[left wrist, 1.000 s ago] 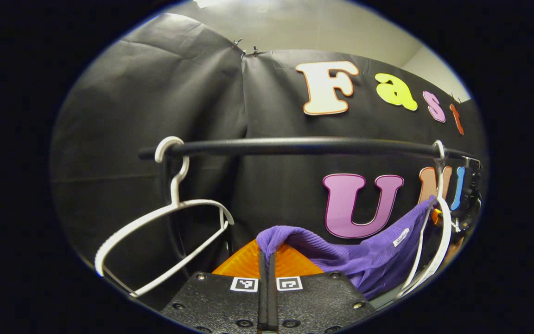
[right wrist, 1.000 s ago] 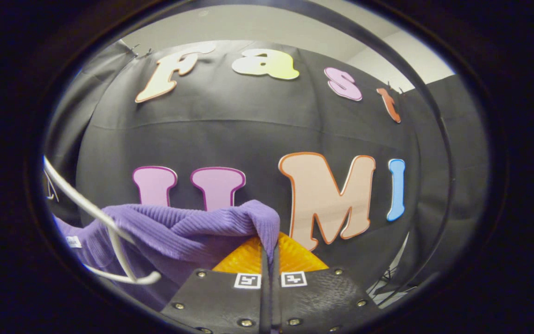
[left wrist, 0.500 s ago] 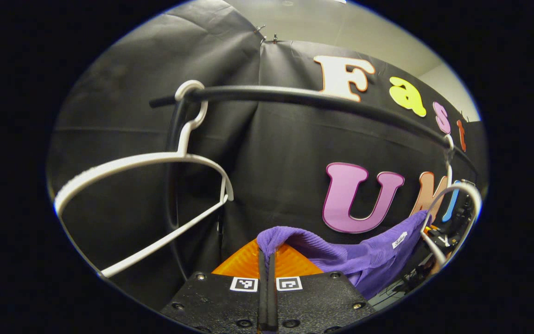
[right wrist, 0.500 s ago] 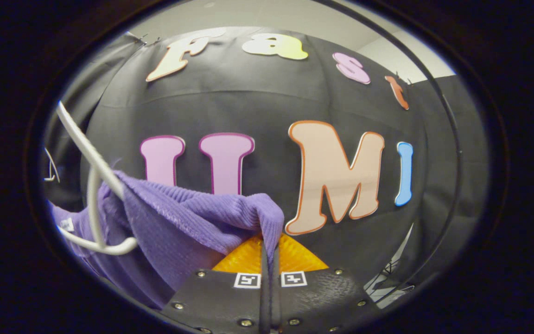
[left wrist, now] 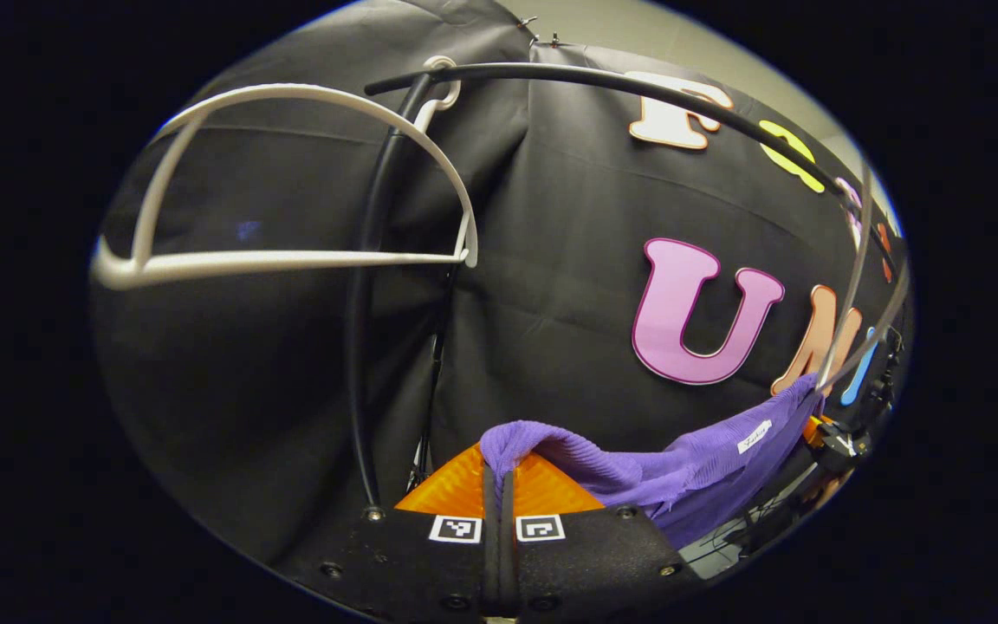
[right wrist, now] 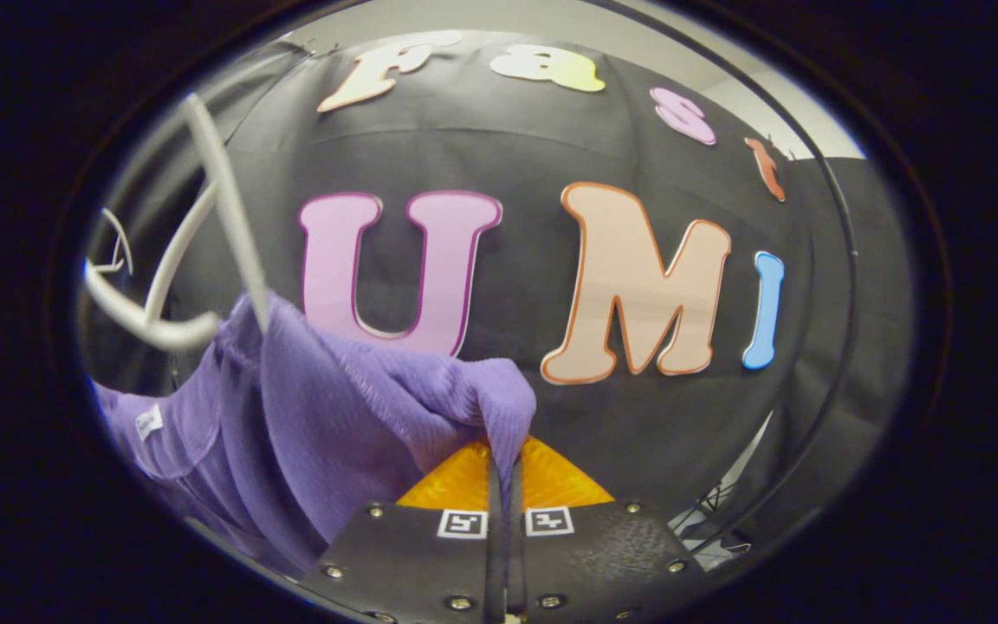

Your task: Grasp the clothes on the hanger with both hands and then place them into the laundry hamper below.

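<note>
Below the black rail point(left wrist: 603, 82), both grippers carry the purple garment point(left wrist: 690, 472) downward. The left gripper point(left wrist: 499, 485) has its fingers closed together on a fold of the knit, and the right gripper point(right wrist: 503, 468) is likewise clamped on the opposite shoulder of the garment point(right wrist: 334, 416).

In the left gripper view, the rail and the empty white hanger point(left wrist: 291, 173) now sit much higher than they did a second ago, when the rail crossed the middle of the view. In the right gripper view, the wall behind likewise stands lower than before. Both shifts indicate that the two grippers have descended together.

The second white hanger point(right wrist: 204, 251) has changed most. A second ago its wire lay across the cloth; now it rises above the garment's edge, with the cloth hanging below it. Judged from this, the garment is off the hanger or nearly so, though whether the wire touches the cloth at the collar cannot be told.

The garment spans the gap between the two grippers, slack in the middle. The laundry hamper is taken to be below. The remaining step is to lower further and release.
</note>
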{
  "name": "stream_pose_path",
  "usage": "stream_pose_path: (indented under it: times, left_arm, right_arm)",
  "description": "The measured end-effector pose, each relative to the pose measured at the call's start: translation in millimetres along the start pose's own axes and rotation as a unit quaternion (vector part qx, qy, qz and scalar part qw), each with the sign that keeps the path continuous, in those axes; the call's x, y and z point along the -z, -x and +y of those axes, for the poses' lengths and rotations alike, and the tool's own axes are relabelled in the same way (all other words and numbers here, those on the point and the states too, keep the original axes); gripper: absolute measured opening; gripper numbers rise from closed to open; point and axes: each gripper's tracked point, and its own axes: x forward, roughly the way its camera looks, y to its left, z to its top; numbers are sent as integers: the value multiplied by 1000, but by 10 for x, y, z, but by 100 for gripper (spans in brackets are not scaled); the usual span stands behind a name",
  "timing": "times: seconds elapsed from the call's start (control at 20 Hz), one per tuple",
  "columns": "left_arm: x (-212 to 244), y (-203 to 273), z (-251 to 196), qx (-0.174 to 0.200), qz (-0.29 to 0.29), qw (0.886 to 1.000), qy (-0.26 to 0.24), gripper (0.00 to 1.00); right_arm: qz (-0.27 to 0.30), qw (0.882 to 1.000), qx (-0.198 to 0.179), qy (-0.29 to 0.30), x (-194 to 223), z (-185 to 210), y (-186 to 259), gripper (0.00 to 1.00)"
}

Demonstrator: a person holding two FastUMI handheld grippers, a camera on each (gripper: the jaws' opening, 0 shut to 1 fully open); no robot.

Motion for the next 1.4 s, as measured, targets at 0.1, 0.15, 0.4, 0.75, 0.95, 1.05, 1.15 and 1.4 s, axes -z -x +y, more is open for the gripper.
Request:
stream_pose_path:
  times: [0.1, 0.15, 0.4, 0.75, 0.95, 1.05, 1.15, 1.4]
  left_arm:
    - [291, 44, -22, -10, 25, 1000, 14, 0]
    - [399, 129, 33, -32, 29, 999, 20, 0]
    - [704, 618, -194, -32, 36, 998, -50, 1]
    - [618, 955, -248, -37, 33, 998, -50, 0]
    - [507, 1205, -547, -16, 22, 998, -52, 0]
    - [370, 1289, -769, 2, 9, 998, -60, 1]
    - [199, 1338, -1005, 20, -13, 997, -74, 1]
    - [-20, 1361, -1595, 69, -32, 993, -86, 0]
  right_arm:
    - [32, 999, -12, 5, 265, -16, 100, 2]
    - [44, 999, -16, 12, 388, -30, 158, 1]
    - [49, 997, -38, 33, 597, -156, 666, 1]
    - [38, 997, -60, 33, 456, -378, 1248, 1]
    - [32, 997, -65, 20, 305, -481, 1481, 1]
    - [31, 997, -68, 2, 176, -497, 1618, 1]
    - [21, 997, -75, -7, 19, -487, 1696, 1]
    - [-15, 995, -92, -38, -359, -477, 1940, 1]
